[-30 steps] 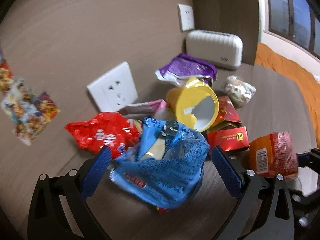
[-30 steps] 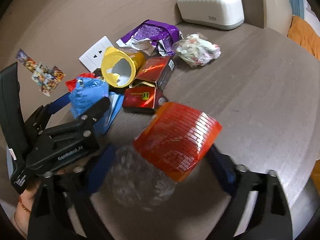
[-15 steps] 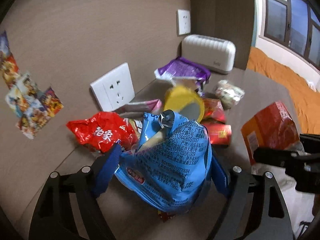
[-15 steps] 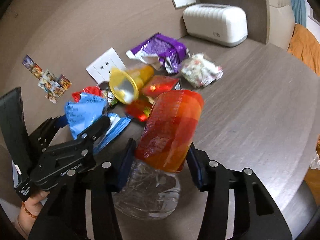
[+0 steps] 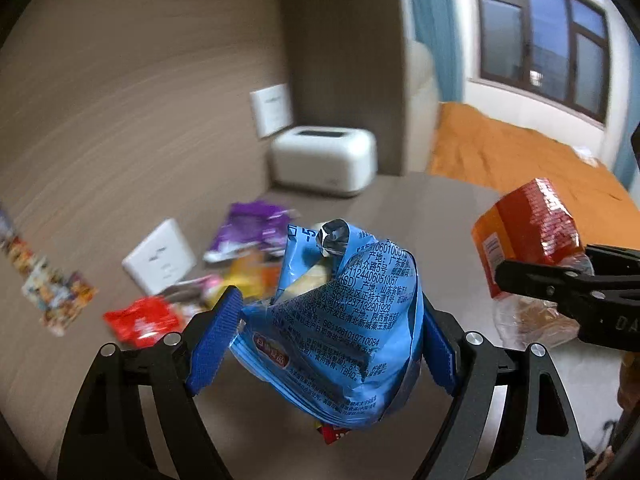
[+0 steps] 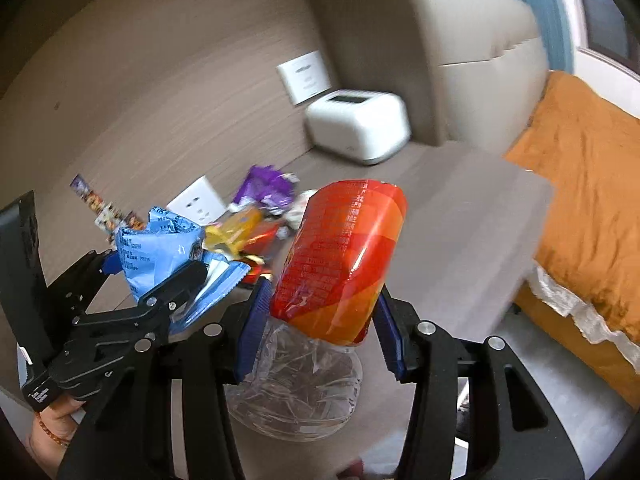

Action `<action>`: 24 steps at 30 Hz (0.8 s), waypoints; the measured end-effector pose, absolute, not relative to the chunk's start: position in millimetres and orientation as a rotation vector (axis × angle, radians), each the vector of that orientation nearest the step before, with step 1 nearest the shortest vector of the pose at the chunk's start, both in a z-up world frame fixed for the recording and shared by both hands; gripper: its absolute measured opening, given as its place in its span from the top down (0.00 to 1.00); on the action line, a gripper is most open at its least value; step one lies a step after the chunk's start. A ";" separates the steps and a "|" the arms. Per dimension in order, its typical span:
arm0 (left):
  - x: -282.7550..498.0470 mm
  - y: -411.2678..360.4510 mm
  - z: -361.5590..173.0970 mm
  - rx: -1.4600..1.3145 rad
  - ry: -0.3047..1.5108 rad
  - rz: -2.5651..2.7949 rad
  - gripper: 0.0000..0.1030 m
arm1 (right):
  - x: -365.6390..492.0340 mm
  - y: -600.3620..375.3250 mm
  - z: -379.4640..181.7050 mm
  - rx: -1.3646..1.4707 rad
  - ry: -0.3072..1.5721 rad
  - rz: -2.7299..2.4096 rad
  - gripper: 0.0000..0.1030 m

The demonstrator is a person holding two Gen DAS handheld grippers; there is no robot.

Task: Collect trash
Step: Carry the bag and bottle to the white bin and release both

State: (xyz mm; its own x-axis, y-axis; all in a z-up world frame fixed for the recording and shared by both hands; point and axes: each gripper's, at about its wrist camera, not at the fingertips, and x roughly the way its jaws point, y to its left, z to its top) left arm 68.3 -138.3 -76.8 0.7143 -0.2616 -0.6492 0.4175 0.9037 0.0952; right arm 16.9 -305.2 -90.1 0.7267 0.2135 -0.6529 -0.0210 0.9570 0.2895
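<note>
Two grippers, each clamped on one piece of trash, above the counter (image 5: 400, 208).

Left wrist view: the left gripper (image 5: 328, 336) pinches a crumpled blue snack bag (image 5: 340, 320) between both blue pads, clear of the counter. Right wrist view: the right gripper (image 6: 320, 320) squeezes a clear plastic bottle (image 6: 320, 312) at its orange label, the bottle's crushed base nearest the camera.

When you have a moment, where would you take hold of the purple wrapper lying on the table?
Probably from above, across the crumpled upper end of the purple wrapper. It lies flat on the table with other trash crowding its near side, so that raised fold seems the easiest to pinch.
</note>
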 end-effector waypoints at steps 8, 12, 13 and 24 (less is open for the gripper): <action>46.8 -229.3 -97.7 0.314 0.714 -0.569 0.22 | -24.6 -379.1 -98.6 0.317 0.748 -0.021 0.50; 36.8 -269.9 -109.4 0.352 0.732 -0.647 0.22 | -42.6 -407.4 -105.6 0.339 0.755 -0.082 0.50; 34.1 -281.3 -113.2 0.364 0.736 -0.668 0.22 | -47.2 -414.5 -108.1 0.346 0.760 -0.096 0.50; 8.4 -365.5 -169.5 0.467 0.828 -0.828 0.22 | -75.1 -469.2 -154.8 0.386 0.837 -0.182 0.50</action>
